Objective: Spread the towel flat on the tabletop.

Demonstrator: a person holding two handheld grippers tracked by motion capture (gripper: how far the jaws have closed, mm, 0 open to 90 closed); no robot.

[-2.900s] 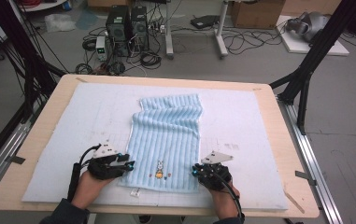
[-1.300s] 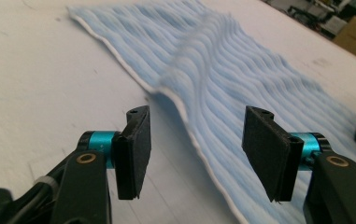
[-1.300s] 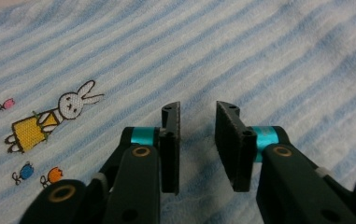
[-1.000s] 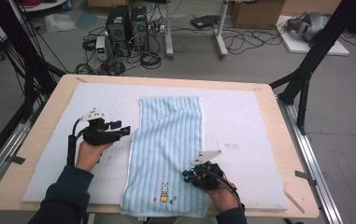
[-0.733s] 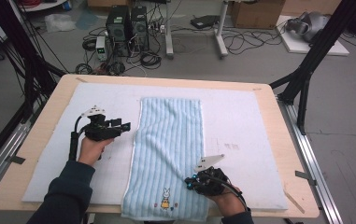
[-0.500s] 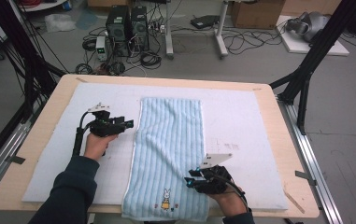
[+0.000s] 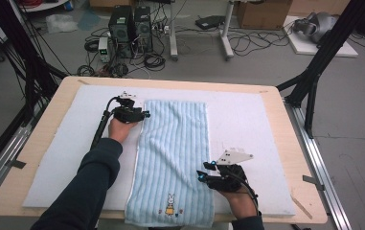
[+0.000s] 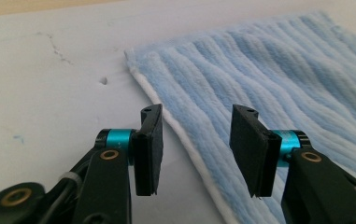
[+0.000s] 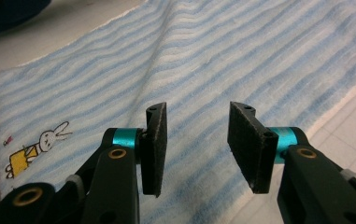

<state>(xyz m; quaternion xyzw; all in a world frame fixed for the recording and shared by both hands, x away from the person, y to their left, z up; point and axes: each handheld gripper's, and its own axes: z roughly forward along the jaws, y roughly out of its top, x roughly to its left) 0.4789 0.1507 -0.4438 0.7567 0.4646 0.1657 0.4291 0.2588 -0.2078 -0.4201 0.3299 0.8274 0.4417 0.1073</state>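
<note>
i see no readable writing, just a stitched rabbit (image 7: pixel 170 205) on the ribbed blue towel (image 7: pixel 173 143) lying flat on the white mat (image 7: pixel 247 115), left gripper (image 8: pixel 196 144) closing, right gripper (image 9: pixel 197 142) opening, both gripping nothing.

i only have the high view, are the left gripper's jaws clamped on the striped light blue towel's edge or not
Observer: No. In the left gripper view the left gripper has its jaws apart, straddling the white hem of the striped light blue towel without pinching it; they have just been closing.
Operator: and the right one
Observer: The right gripper is open too, above the towel near its side edge, nothing between its pads; its jaws have just been opening.
Operator: anything printed on the towel near it
Observer: Yes, a small white rabbit in a yellow dress, to the left in the right gripper view.
</note>
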